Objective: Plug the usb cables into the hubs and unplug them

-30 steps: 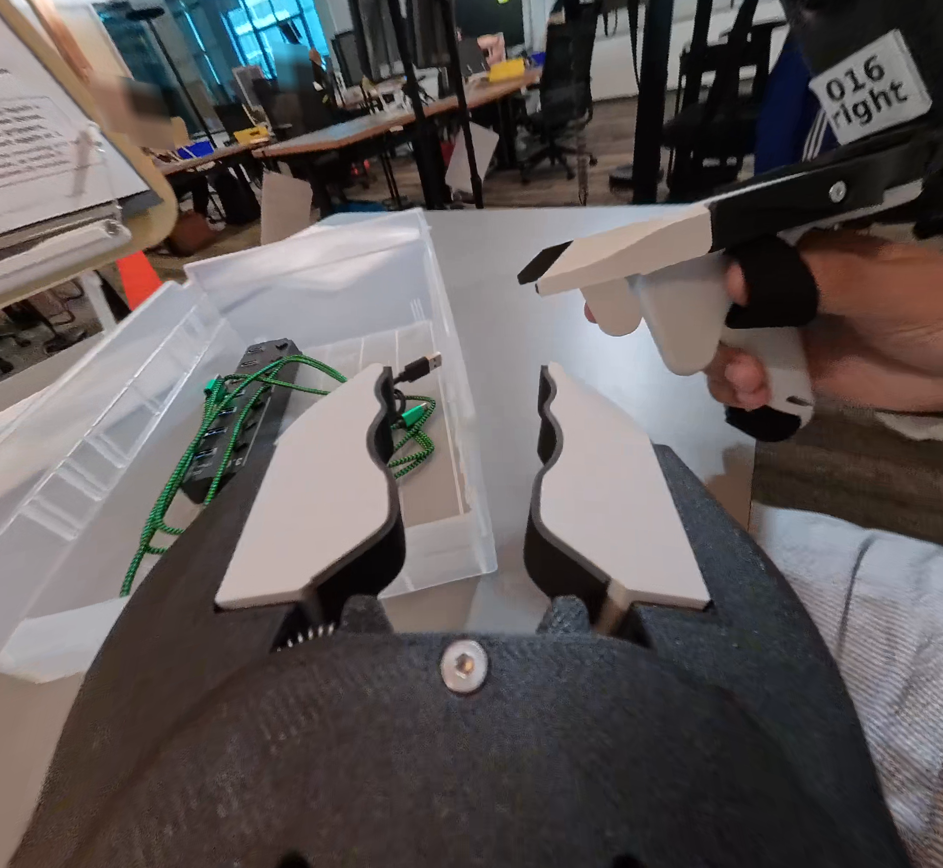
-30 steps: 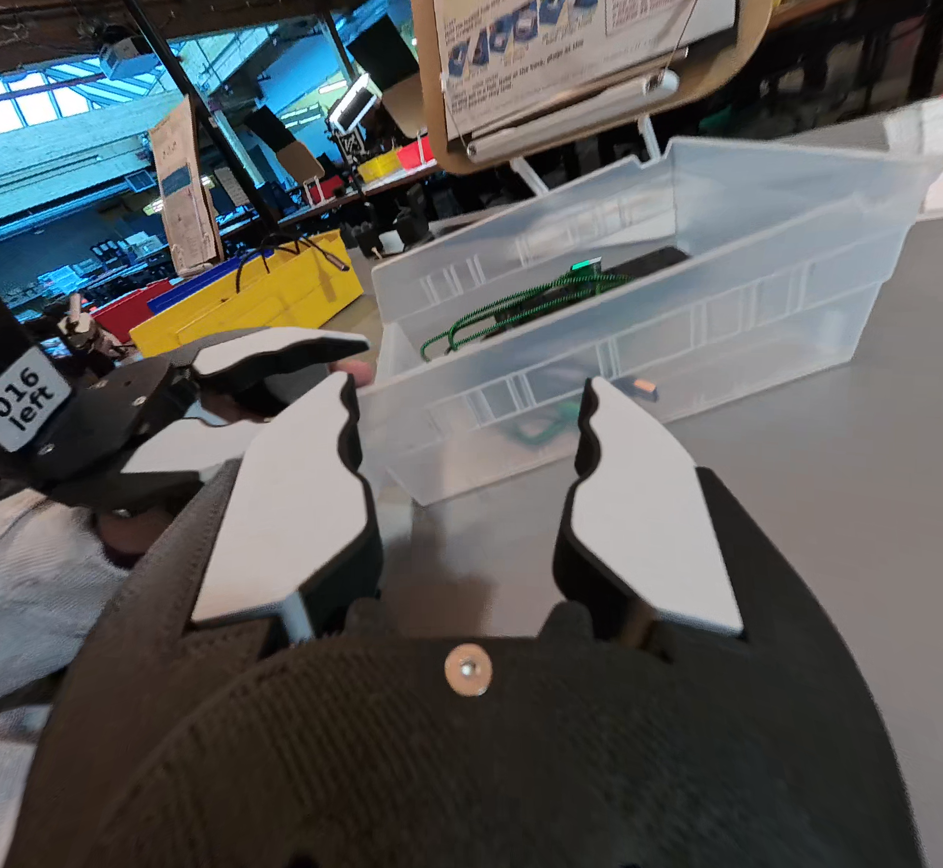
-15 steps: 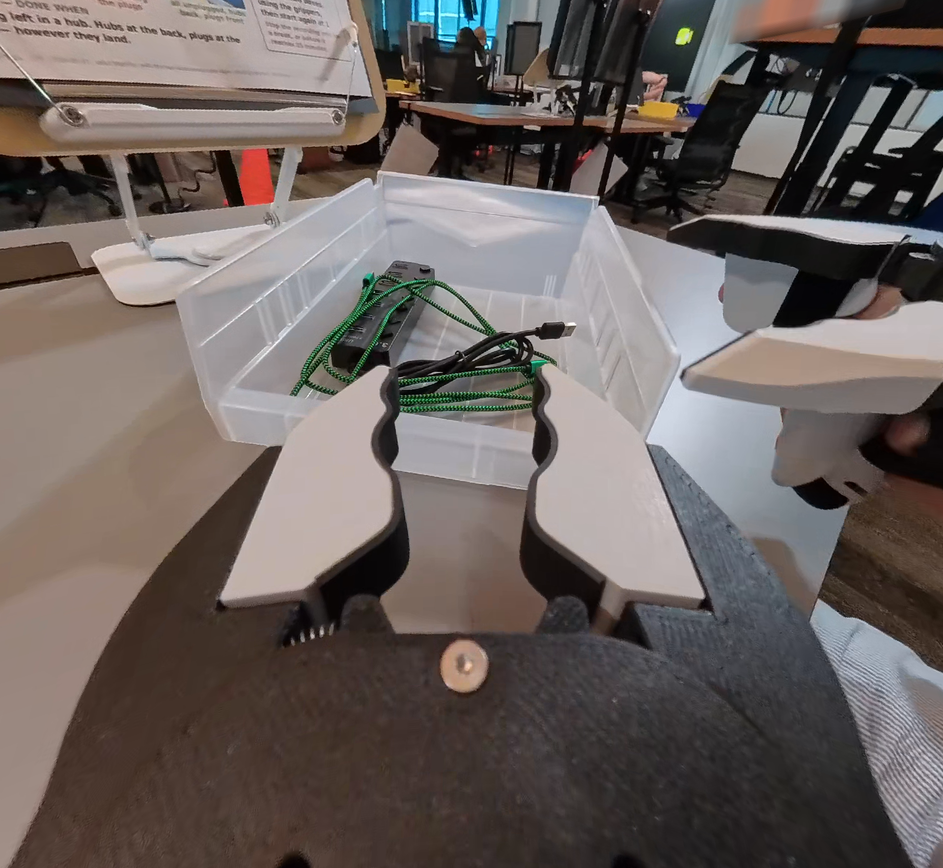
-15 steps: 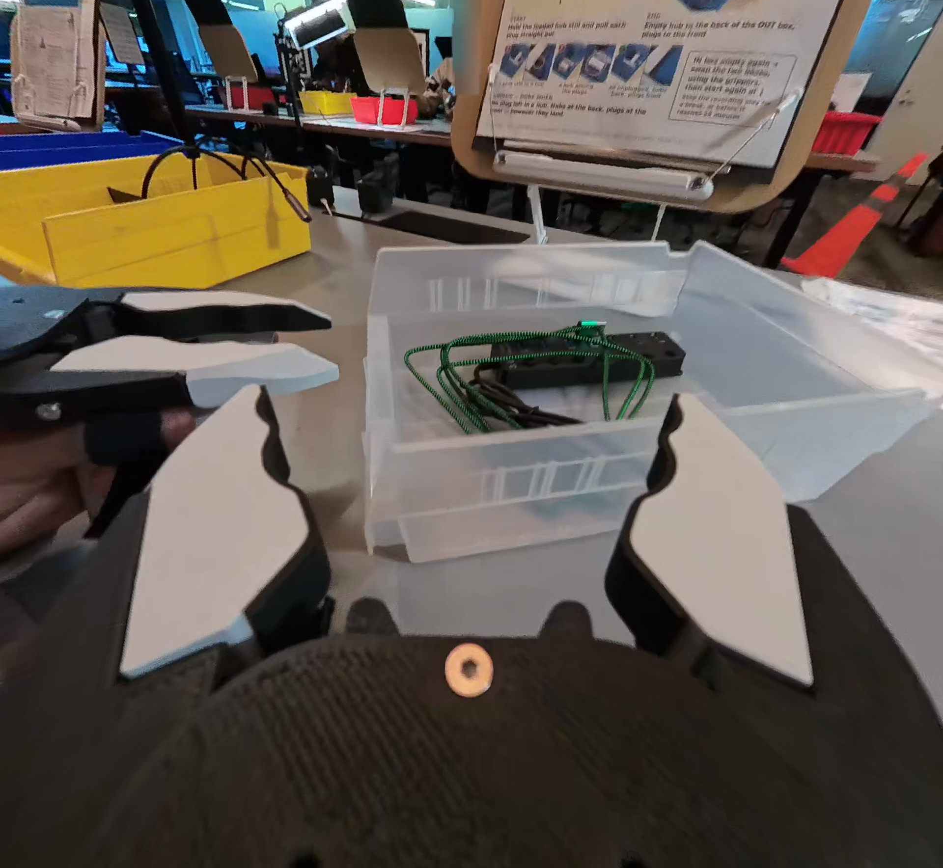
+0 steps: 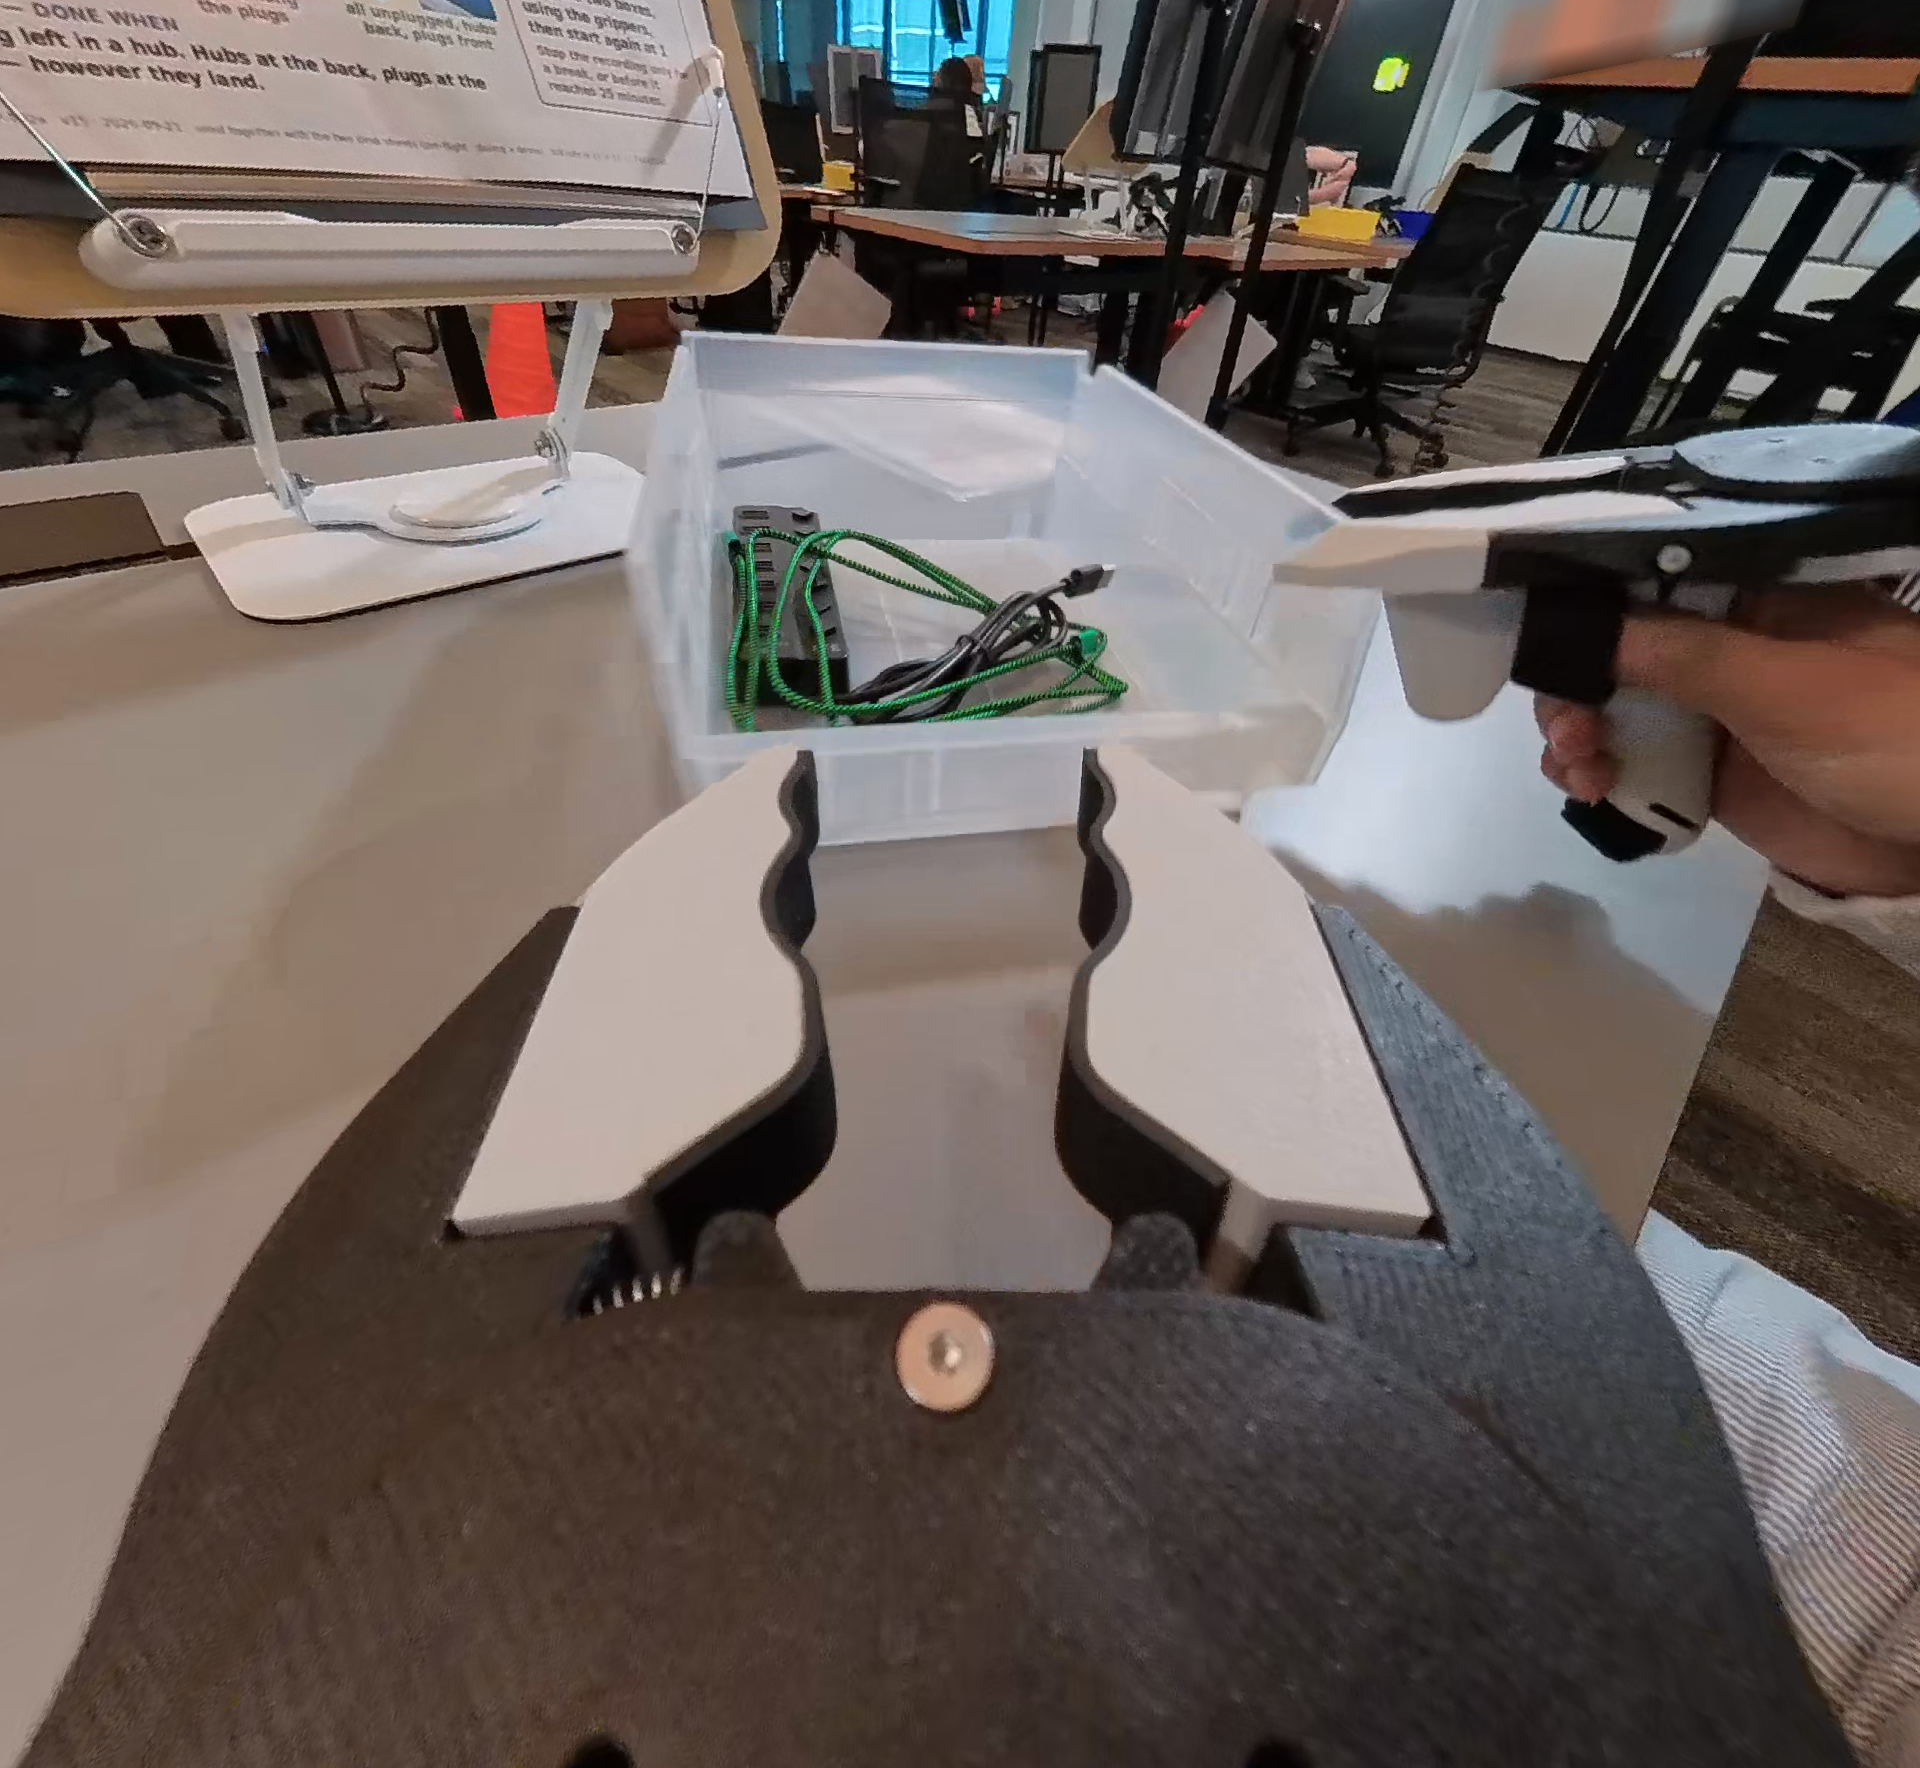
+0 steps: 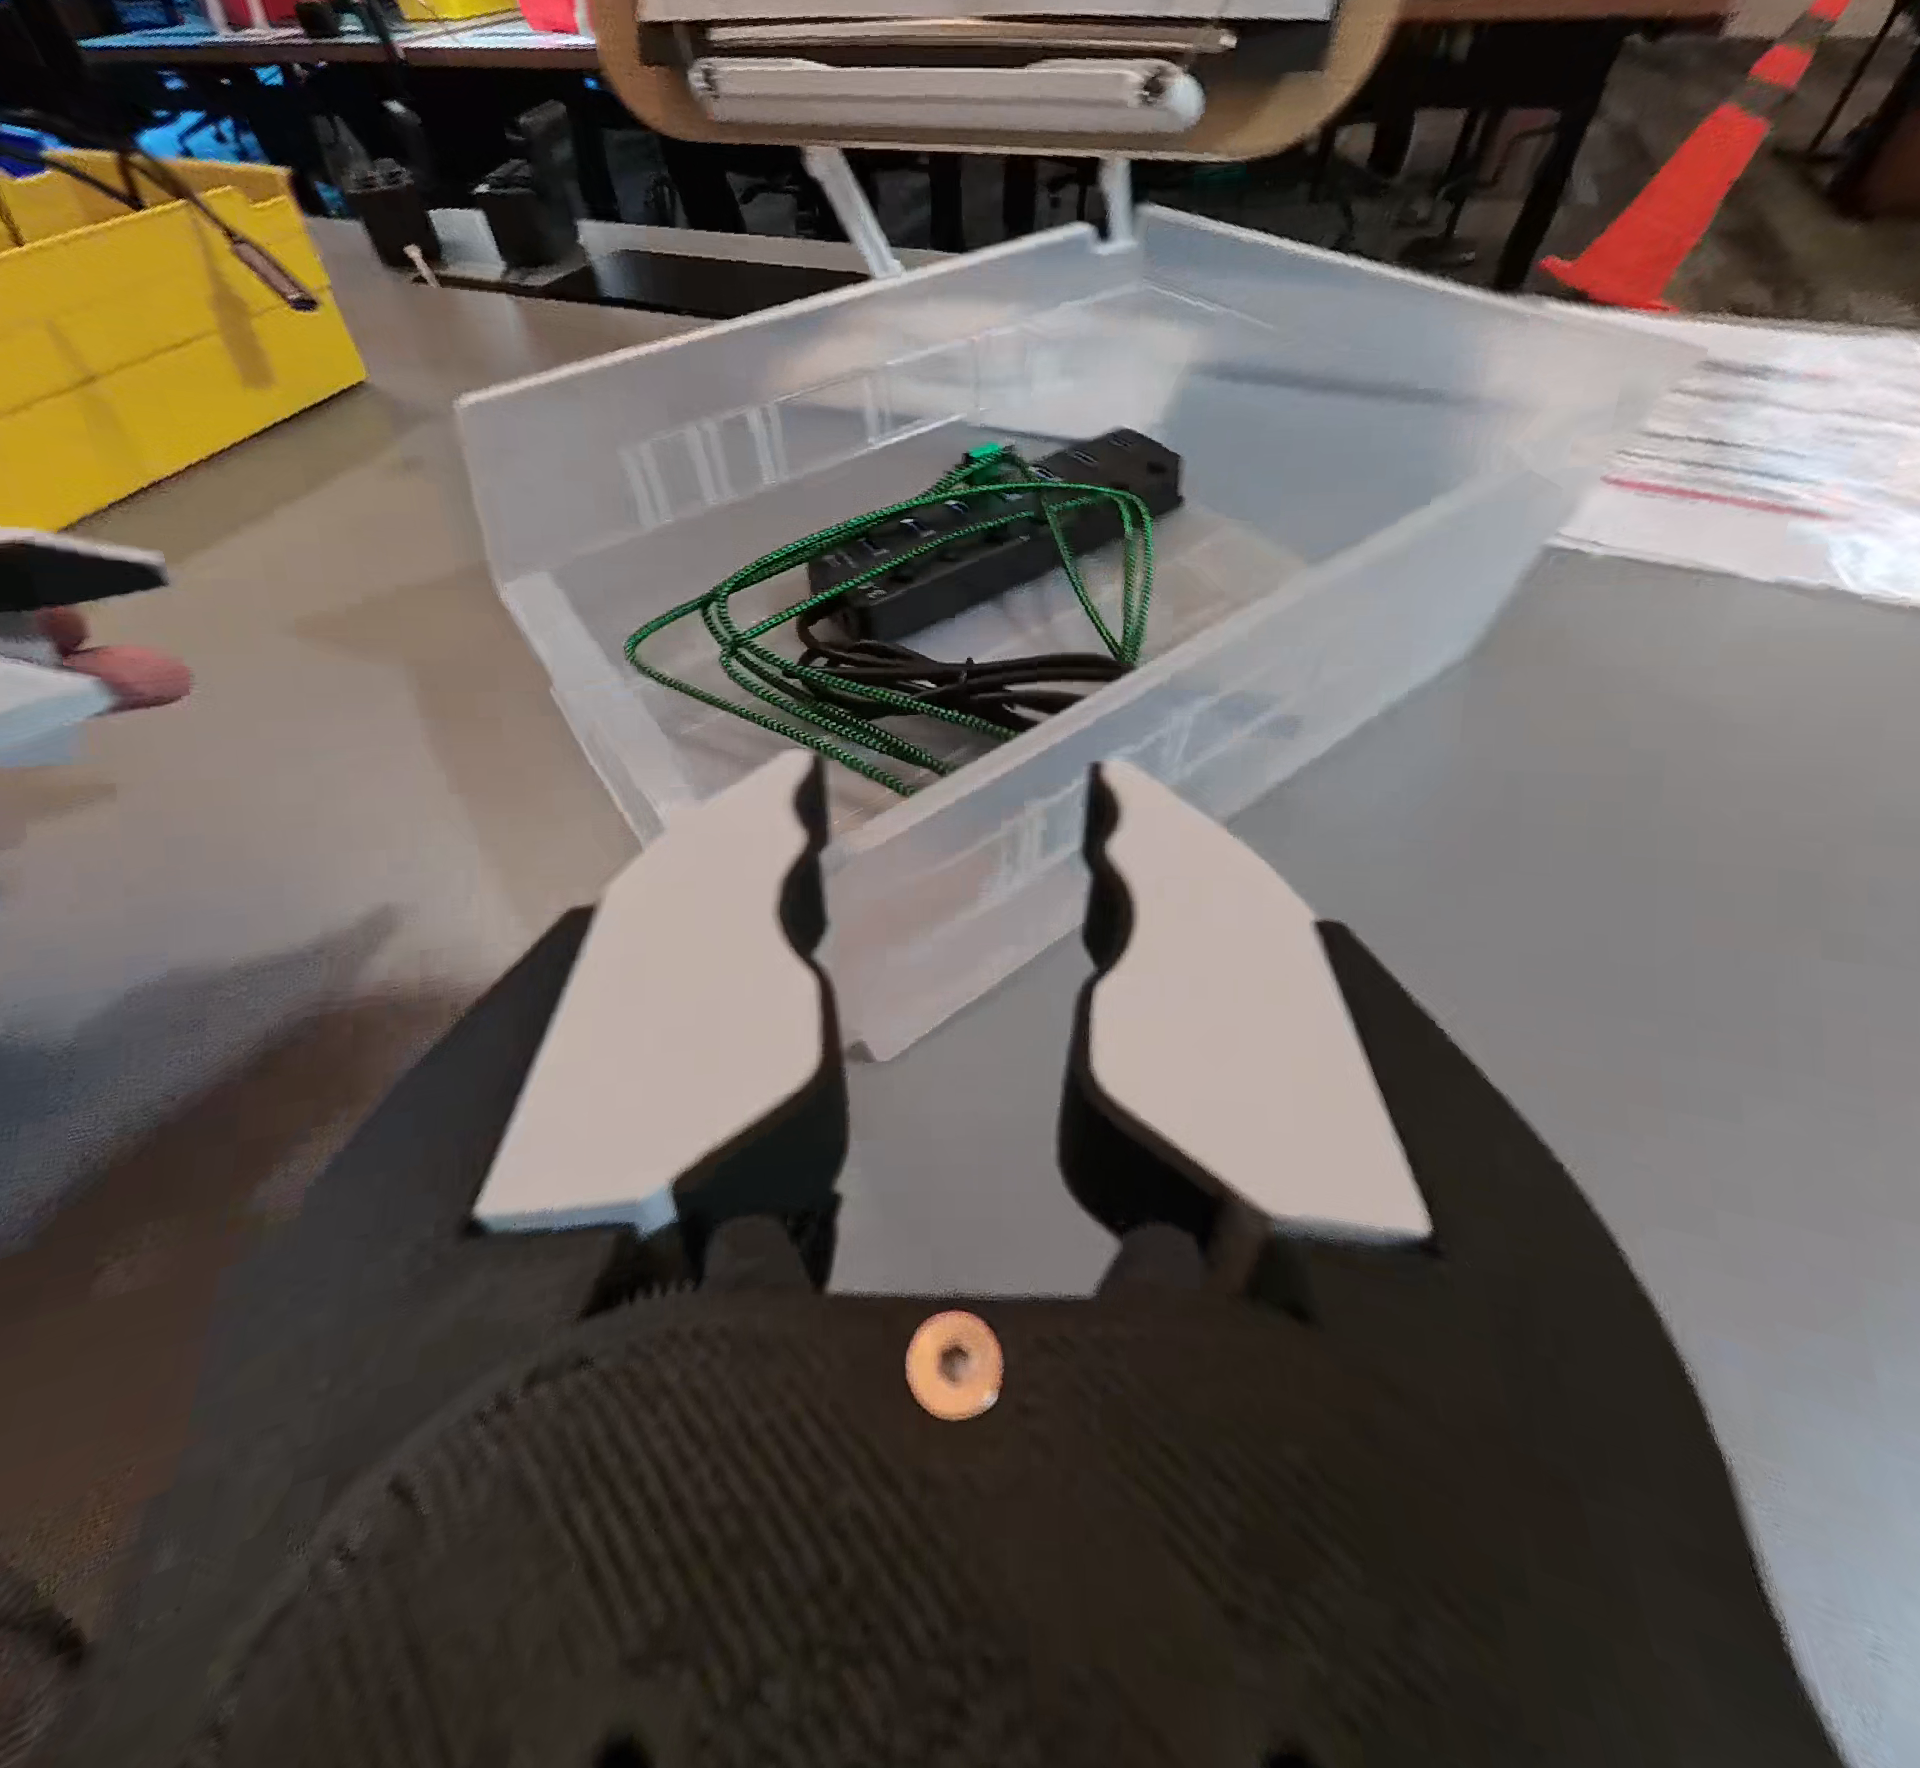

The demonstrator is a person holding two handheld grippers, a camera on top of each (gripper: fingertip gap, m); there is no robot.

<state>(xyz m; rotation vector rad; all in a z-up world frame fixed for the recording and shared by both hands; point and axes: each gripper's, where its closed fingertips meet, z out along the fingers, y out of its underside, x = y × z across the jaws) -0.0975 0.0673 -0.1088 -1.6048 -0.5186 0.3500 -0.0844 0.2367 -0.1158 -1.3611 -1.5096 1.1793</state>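
Note:
A clear plastic bin [image 5: 935, 788] stands on the table, also in the right wrist view [image 6: 1039, 887]. In it lie a black USB hub [image 5: 792, 596] [image 6: 997, 539], a coiled green braided cable [image 5: 935, 679] [image 6: 821, 690] and a black cable [image 5: 997, 638] [image 6: 935, 674] with a loose plug [image 5: 1089, 575]. A green plug [image 6: 982, 456] sits at the hub's far end. My left gripper [image 5: 945, 783] is open and empty, just before the bin's near wall. My right gripper [image 6: 951, 799] is open and empty over the bin's near corner; it also shows at the bin's right [image 5: 1320, 534].
A document stand [image 5: 395, 243] with an instruction sheet stands behind and left of the bin. A yellow bin [image 6: 156, 316] is at the far left of the table [image 5: 260, 835]. A laminated sheet [image 6: 1766, 471] lies to the right. An orange cone [image 6: 1704, 160] stands on the floor.
Both grippers have swung round to face the bin and come closer to it. The right gripper's jaws have narrowed but stay open. The bin's contents have not moved.

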